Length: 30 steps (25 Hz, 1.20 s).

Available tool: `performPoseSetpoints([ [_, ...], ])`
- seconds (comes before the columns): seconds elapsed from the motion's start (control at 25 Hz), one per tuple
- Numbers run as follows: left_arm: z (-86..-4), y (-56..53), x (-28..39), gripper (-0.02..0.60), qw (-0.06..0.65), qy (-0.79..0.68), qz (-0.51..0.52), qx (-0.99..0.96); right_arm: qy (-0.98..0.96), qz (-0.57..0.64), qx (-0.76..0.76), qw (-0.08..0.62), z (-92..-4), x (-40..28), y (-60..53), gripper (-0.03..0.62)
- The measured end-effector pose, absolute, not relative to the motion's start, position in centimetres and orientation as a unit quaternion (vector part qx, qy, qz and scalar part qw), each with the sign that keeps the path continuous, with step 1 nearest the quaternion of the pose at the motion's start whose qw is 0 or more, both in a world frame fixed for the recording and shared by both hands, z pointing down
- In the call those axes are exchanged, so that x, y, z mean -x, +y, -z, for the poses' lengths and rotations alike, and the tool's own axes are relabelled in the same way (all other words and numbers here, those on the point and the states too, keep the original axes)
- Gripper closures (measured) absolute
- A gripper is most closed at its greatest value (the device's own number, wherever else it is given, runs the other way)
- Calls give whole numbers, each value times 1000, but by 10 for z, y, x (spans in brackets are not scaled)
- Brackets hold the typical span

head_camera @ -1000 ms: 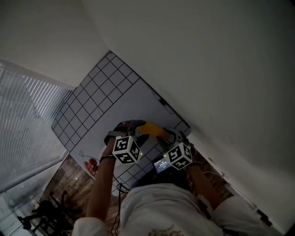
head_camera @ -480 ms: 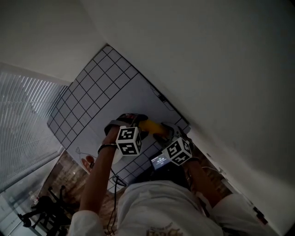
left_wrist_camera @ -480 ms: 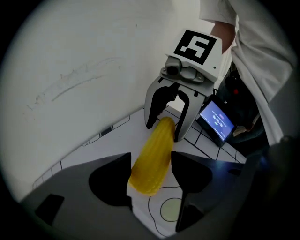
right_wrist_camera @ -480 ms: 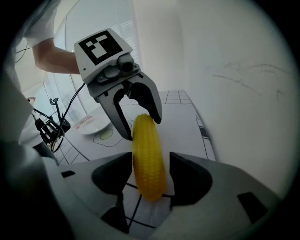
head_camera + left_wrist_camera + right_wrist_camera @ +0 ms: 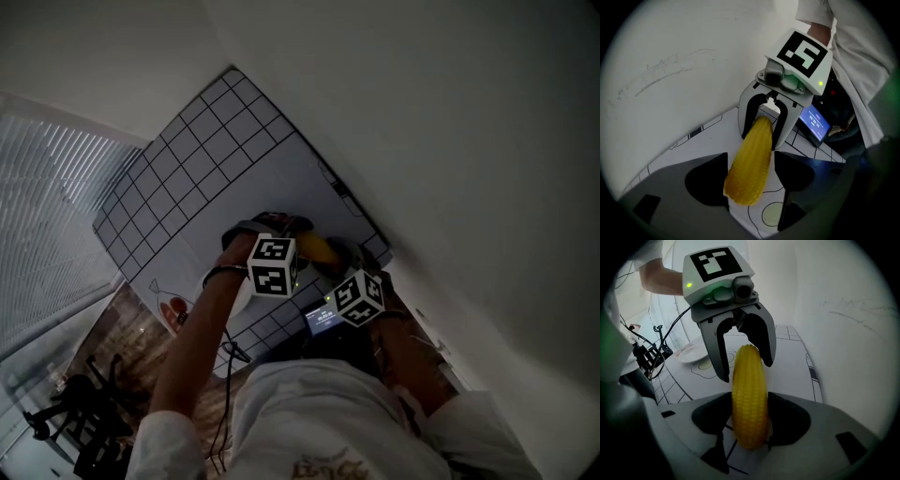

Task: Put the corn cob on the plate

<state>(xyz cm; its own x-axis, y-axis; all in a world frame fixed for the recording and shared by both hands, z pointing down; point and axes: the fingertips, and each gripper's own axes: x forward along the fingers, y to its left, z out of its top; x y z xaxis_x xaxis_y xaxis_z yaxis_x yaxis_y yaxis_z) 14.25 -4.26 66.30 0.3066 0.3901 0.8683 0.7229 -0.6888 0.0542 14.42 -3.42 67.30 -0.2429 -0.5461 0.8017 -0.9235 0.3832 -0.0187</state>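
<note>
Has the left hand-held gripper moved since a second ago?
Yes. Against the grid mat, the left hand-held gripper has shifted up-picture, farther from the mat's near edge; its jaws are opening around the cob.

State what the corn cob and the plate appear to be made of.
Corn cob: probably moulded plastic or rubber, matt; uniform yellow, very regular kernel rows, no husk. Plate: white and smooth with a slight sheen, ceramic or plastic; too far off to tell.

Gridded white mat (image 5: pixel 197 178); lit small screen (image 5: pixel 324 322) near mat's edge; blinds (image 5: pixel 47 216) left.
</note>
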Motion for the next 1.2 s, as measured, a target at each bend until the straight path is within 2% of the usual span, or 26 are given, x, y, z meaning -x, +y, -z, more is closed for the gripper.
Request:
performPoseSetpoints([
  [0.2, -682, -41, -142, 268, 232, -376, 494, 748, -744, -257, -492, 371, -674, -144, -35, 349],
  [0.8, -676, -40, -142, 288, 191, -367, 503, 759, -756, -230, -472, 390, -665, -145, -31, 353],
  [1.2, -637, -37, -140, 288, 164, -329, 485, 794, -778, -192, -441, 404, -625, -143, -29, 353],
])
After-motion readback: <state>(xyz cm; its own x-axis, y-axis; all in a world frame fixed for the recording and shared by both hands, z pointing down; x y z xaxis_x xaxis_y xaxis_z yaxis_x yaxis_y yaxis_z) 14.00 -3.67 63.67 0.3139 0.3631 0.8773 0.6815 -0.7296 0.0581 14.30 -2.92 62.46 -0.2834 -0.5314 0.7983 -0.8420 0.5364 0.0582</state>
